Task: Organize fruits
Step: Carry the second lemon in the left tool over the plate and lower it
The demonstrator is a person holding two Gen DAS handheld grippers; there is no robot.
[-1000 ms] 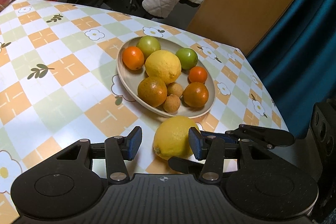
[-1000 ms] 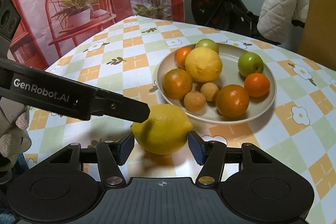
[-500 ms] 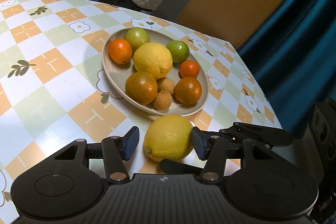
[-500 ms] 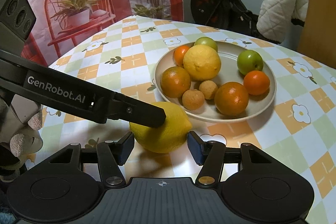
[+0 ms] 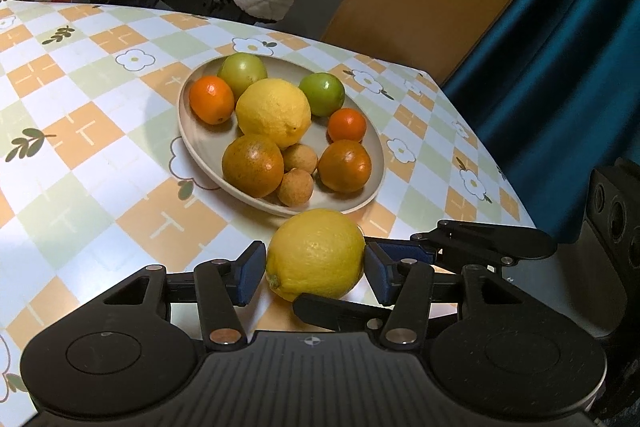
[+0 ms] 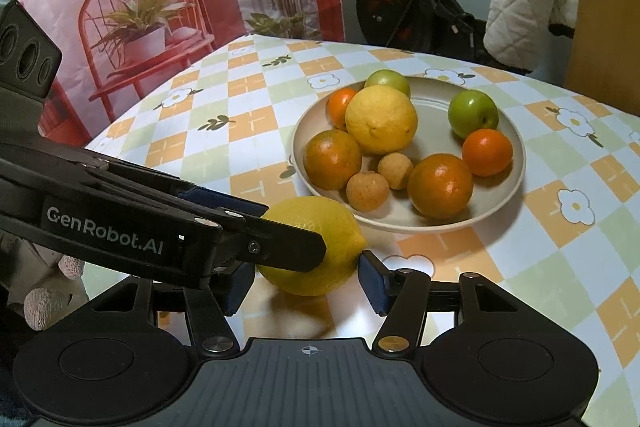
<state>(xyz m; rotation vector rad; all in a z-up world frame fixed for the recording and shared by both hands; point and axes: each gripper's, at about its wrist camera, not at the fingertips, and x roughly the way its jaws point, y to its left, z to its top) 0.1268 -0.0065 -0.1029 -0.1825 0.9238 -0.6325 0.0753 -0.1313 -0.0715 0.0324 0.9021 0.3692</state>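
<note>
Lemon: on desk just before full plate, bracketed by left tool and right tool, both part-open, grip unclear; risk: two tools colliding, or round fruit rolling off.

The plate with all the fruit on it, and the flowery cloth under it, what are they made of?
The plate looks like matte beige ceramic or hard plastic: smooth, one dull colour, with a thick rounded rim. I cannot tell which of the two. The tablecloth looks like wipe-clean plastic or oilcloth: its printed checks and flowers show a soft sheen and it lies flat without woven texture.
</note>
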